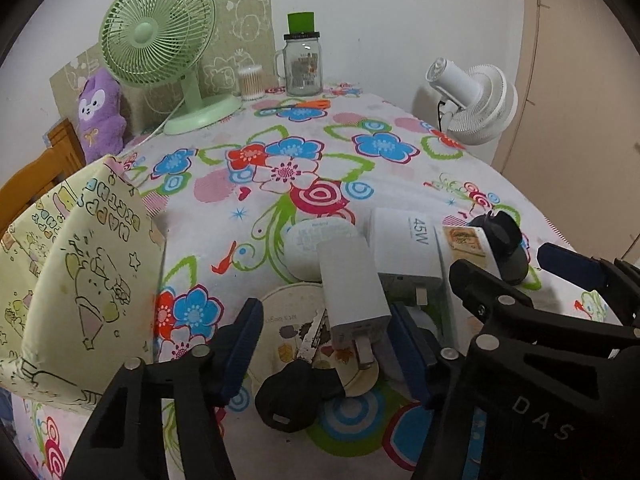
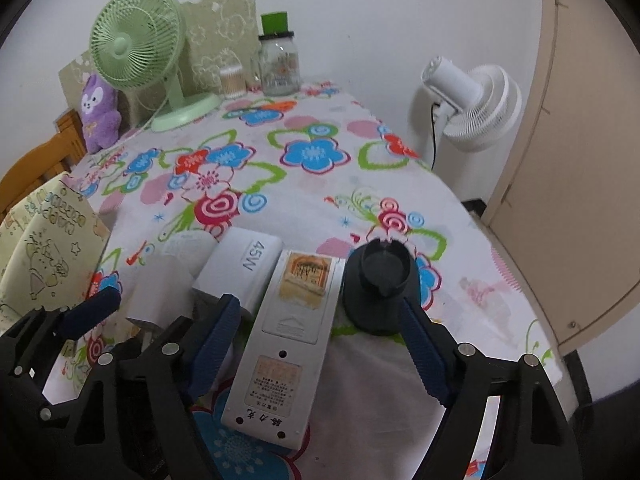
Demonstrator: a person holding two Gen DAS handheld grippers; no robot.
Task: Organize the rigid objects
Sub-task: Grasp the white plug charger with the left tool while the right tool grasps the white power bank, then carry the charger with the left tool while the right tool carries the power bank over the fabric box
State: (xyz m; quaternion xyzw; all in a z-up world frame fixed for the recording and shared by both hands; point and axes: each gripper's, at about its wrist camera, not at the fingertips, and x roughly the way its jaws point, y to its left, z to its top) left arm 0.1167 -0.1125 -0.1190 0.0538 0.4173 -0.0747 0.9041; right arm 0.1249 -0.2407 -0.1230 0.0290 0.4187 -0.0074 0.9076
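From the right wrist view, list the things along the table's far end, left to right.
Purple plush → green fan → cotton swab tub → glass jar → white fan, which stands off the table's right edge.

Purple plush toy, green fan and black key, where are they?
purple plush toy (image 1: pixel 100 114), left wrist view, on its belly.
green fan (image 1: pixel 154 30), left wrist view, on the grille's hub.
black key (image 1: pixel 294 394), left wrist view, on its black head.
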